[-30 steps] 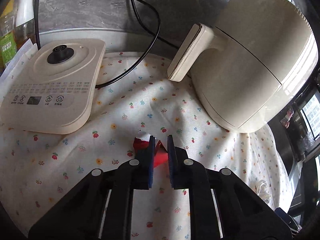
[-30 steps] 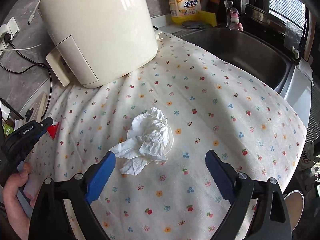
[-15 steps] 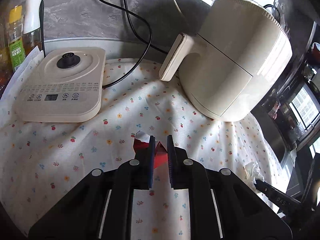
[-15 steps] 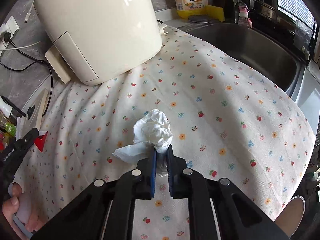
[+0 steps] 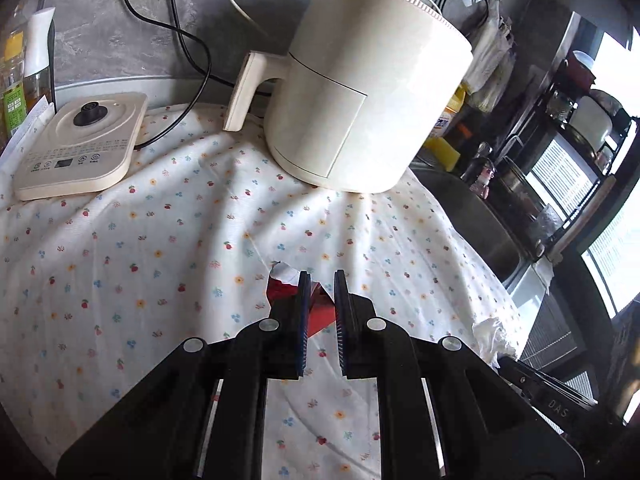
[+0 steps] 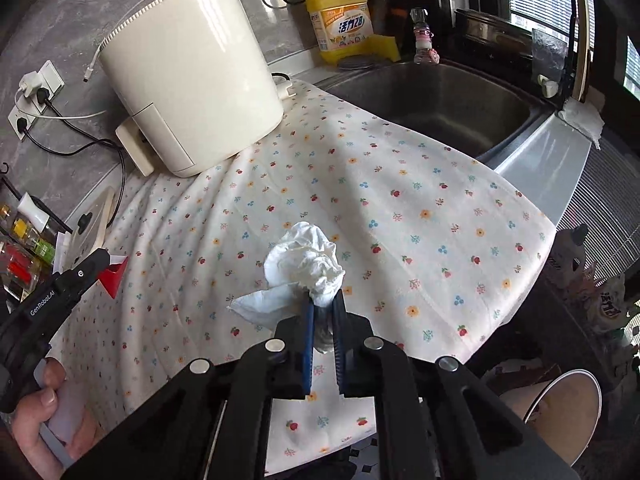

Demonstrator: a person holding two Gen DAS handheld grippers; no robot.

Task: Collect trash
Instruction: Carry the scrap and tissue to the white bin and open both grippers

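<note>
My left gripper (image 5: 320,280) is shut on a red and white scrap of wrapper (image 5: 285,286), held above the flowered cloth (image 5: 160,264). In the right wrist view the same gripper (image 6: 106,258) shows at the left edge with the red scrap (image 6: 114,278) at its tip. My right gripper (image 6: 323,300) is shut on a crumpled white tissue (image 6: 304,262), lifted off the cloth (image 6: 400,208). That tissue (image 5: 492,334) also appears at the lower right of the left wrist view.
A cream air fryer (image 6: 192,76) stands at the back of the cloth, with a flat cream kettle base (image 5: 80,148) to its left. A steel sink (image 6: 440,104) lies at the right, a yellow detergent bottle (image 6: 344,24) behind it. A paper cup (image 6: 560,412) sits below the counter edge.
My right gripper closed on the tissue and lifted it from the cloth. My left gripper, still gripping the red scrap, rose and drew back from the appliances.
</note>
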